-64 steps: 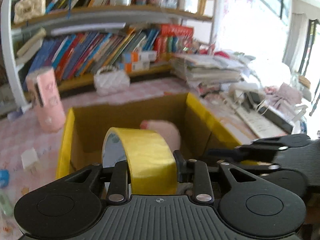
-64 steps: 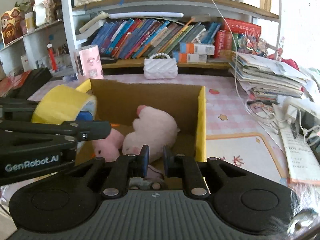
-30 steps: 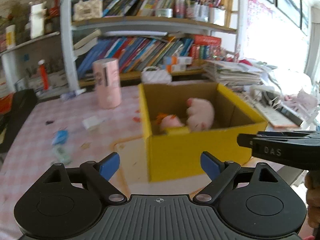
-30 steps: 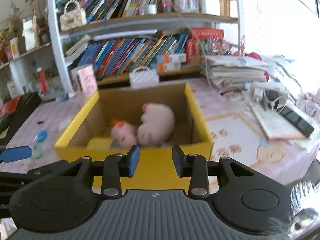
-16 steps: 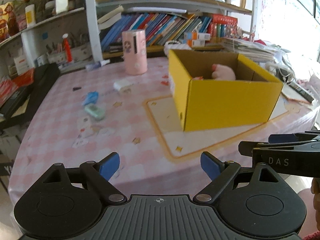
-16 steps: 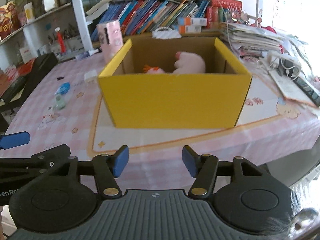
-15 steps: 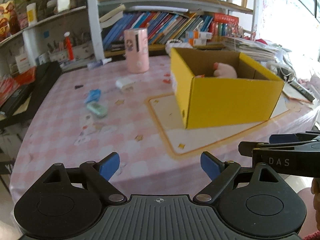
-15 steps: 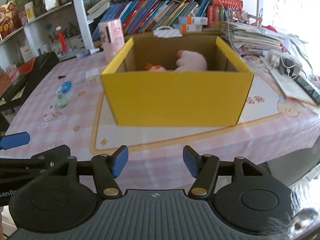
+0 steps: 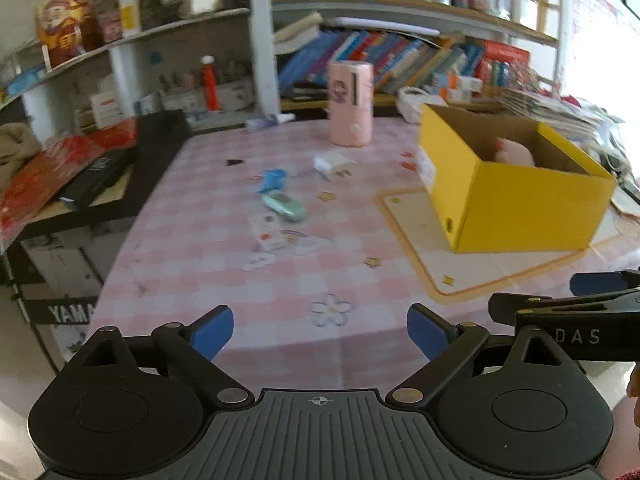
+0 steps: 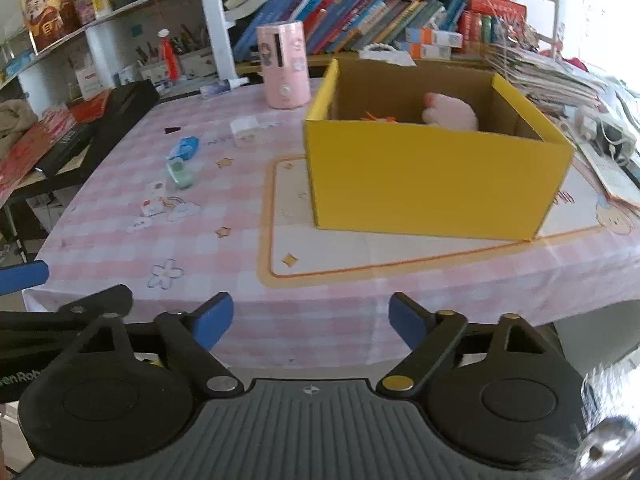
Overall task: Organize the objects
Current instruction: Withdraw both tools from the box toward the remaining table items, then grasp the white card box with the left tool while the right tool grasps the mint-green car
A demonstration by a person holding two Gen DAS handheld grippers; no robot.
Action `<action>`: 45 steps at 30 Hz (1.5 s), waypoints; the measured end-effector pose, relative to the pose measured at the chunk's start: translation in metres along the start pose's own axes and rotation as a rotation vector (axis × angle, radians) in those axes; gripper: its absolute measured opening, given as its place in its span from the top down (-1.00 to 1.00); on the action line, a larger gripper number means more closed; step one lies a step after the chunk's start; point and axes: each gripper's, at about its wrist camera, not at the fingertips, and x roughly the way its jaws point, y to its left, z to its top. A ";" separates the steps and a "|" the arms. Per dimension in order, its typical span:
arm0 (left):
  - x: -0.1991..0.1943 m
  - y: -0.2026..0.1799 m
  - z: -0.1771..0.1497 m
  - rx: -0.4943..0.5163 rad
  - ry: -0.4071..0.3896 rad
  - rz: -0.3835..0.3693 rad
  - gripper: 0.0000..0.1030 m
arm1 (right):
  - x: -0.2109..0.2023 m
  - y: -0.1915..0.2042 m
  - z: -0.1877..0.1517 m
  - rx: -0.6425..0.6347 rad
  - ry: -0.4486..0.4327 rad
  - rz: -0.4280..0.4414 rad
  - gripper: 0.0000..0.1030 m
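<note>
Both the left gripper (image 9: 320, 330) and right gripper (image 10: 311, 318), just opening wide, hold nothing, so reach forward slowly for the small green thing (image 9: 285, 207) far ahead

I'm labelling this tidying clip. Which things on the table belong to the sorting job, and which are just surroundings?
Part of the job:
yellow box
pink plush toy inside it
blue item, green item and white block, loose on the tablecloth
left gripper and right gripper, both open and empty

Just lying about:
books on the shelf
paper stack
pink cylinder, probably
</note>
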 end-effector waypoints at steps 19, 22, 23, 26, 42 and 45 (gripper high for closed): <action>-0.007 0.057 -0.008 -0.116 -0.011 0.104 -0.92 | 0.012 0.062 0.017 -0.115 -0.022 0.063 -0.89; -0.002 0.062 -0.008 -0.131 0.002 0.116 -0.92 | 0.020 0.067 0.020 -0.126 -0.014 0.075 -0.89; 0.000 0.064 -0.008 -0.134 0.006 0.120 -0.92 | 0.023 0.068 0.022 -0.128 -0.011 0.080 -0.89; 0.009 0.069 -0.004 -0.142 0.012 0.135 -0.92 | 0.034 0.073 0.028 -0.135 -0.008 0.095 -0.90; 0.089 0.074 0.046 -0.152 0.056 0.130 -0.88 | 0.110 0.081 0.105 -0.179 -0.045 0.200 -0.35; 0.103 0.069 0.056 -0.123 0.062 0.133 -0.72 | 0.121 0.080 0.118 -0.185 -0.050 0.217 -0.26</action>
